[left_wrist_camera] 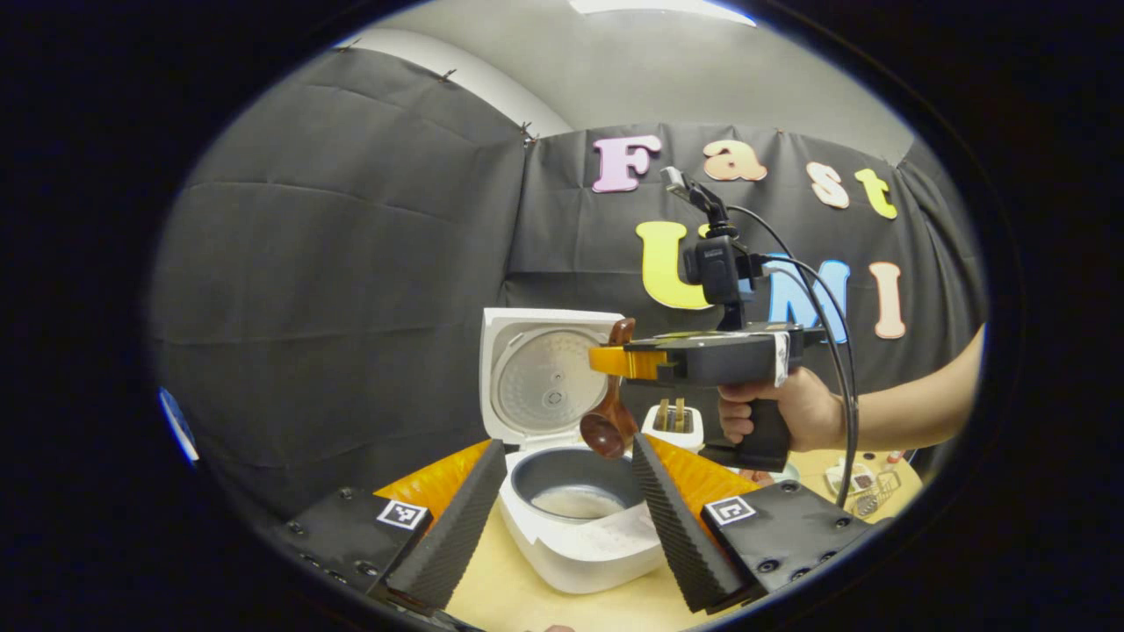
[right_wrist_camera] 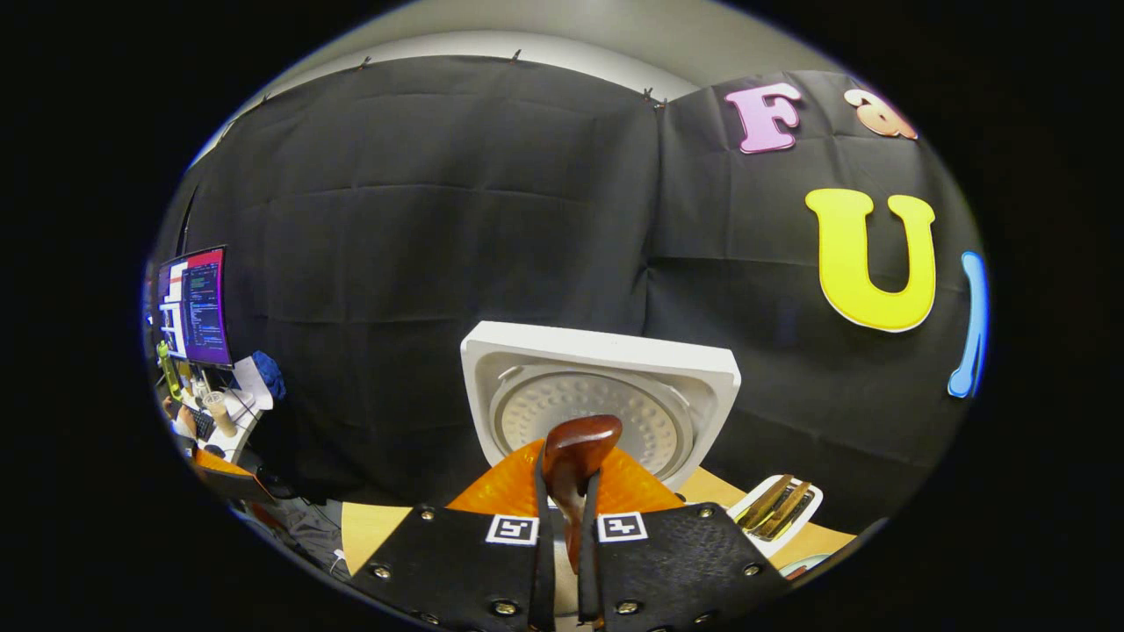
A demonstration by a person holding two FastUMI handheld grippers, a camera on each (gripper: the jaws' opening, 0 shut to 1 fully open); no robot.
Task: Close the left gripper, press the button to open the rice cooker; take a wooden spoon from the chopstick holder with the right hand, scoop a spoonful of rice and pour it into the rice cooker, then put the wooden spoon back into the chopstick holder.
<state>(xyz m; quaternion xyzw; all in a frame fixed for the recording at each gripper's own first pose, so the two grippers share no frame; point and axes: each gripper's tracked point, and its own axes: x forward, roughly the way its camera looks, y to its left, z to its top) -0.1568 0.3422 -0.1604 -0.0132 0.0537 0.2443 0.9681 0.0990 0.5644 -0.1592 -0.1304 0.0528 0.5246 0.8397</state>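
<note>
Right gripper [left_wrist_camera: 612, 362] is clenched on the wooden spoon [left_wrist_camera: 609, 412], both fingers pressing its handle; in the left gripper view it is held level by a hand [left_wrist_camera: 795, 411] that reaches in from the right side, and the spoon hangs bowl-down from its tips, the handle end sticking up above them. Just below the spoon's bowl sits the rice cooker [left_wrist_camera: 580, 527] on the worktop [left_wrist_camera: 518, 597], lid [left_wrist_camera: 540, 377] swung up and standing open behind the pot. The inner pot [left_wrist_camera: 575, 487] shows a pale layer of rice at its bottom. Whether the spoon's bowl carries any rice cannot be told from here.

From the right gripper view, the spoon handle [right_wrist_camera: 572, 461] rises between the two closed-in fingers at the bottom, and beyond it stands the underside of the raised lid [right_wrist_camera: 606, 395]. Off to the right of that gripper, near the worktop's edge, is the white chopstick holder [right_wrist_camera: 777, 509] with wooden utensils lying in it.

Left gripper [left_wrist_camera: 562, 518] is spread wide, released and holding nothing, its two fingers framing the cooker's pot from either side without touching it. Behind the right gripper's tips, the chopstick holder [left_wrist_camera: 673, 423] stands just beside the cooker, and small items lie farther right on the worktop
</note>
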